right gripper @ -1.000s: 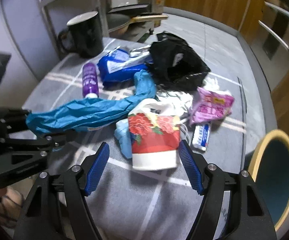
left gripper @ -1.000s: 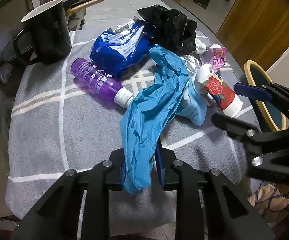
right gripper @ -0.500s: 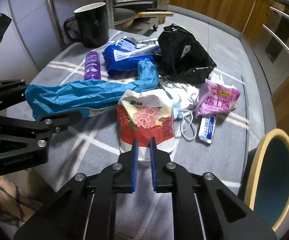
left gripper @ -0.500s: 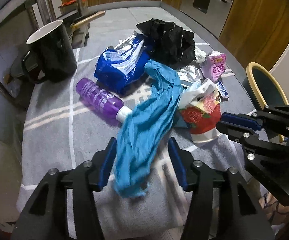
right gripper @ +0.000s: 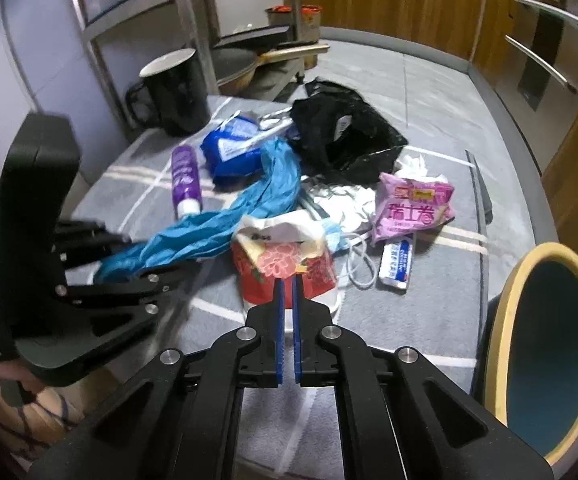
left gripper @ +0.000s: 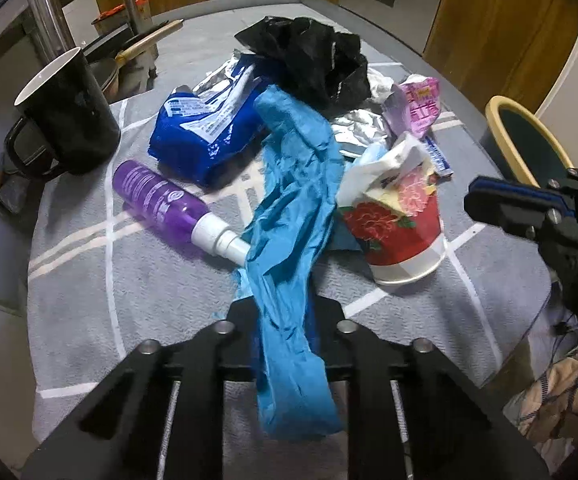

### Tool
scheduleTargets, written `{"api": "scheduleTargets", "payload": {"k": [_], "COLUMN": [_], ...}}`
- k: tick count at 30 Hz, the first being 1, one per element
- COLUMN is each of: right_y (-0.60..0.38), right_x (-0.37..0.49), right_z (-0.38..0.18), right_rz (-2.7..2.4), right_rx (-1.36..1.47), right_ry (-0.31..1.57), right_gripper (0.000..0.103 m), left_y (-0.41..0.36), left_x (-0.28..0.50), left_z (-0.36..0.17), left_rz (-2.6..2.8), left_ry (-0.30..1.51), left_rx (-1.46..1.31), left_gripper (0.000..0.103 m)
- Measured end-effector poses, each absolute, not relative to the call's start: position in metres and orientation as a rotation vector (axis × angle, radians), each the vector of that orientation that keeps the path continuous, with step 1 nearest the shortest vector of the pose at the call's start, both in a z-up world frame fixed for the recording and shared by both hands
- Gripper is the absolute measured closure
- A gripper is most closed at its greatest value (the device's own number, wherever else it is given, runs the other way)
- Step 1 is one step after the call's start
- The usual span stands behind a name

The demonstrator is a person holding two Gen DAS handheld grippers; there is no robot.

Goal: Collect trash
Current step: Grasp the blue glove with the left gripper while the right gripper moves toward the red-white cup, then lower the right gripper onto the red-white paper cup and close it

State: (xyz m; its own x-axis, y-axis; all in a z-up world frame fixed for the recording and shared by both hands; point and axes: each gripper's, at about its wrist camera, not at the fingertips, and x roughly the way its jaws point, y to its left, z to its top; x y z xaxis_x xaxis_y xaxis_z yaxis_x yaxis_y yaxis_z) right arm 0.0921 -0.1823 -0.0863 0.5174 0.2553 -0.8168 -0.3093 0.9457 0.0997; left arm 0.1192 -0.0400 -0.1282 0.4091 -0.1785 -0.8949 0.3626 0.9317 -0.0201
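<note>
Left wrist view:
Left tool (left gripper: 285,320): jaws have just been closing, clamped on blue bag (left gripper: 293,208).
Blue bag: just left of red cup (left gripper: 397,232).
Right wrist view:
Right tool (right gripper: 287,292): jaws have just closed; pinching the red cup (right gripper: 285,268) at its near rim.

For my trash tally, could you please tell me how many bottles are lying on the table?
1: the purple bottle lies on its side on the grey cloth, between the black mug and the blue bag. Others may hide under the pile.
</note>
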Motion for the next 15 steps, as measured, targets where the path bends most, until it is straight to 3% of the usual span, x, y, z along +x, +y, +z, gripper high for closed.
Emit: {"api": "scheduleTargets", "payload": {"k": [10, 12, 14, 15], "right_y": [-0.200, -0.197, -0.191, -0.188], "right_x": [0.098, 0.100, 0.102, 0.103], "right_z": [-0.082, -0.082, -0.082, -0.083], "right_rz": [0.351, 0.365, 0.366, 0.379], "right_rx": [0.078, 0.078, 0.054, 0.048], "right_ry": [0.965, 0.963, 0.951, 0.946], "right_gripper": [0.098, 0.086, 0.050, 0.042], "left_y": [-0.024, -0.019, -0.014, -0.010], "left_x": [0.116, 0.116, 0.115, 0.114], "left_z": [-0.094, -0.088, -0.081, -0.076], "left_rz": [-0.398, -0.399, -0.398, -0.394], "left_ry": [1.033, 1.023, 1.011, 1.000], "left_rx": [0.055, 0.027, -0.001, -0.019], "left_gripper": [0.092, 0.092, 0.092, 0.092]}}
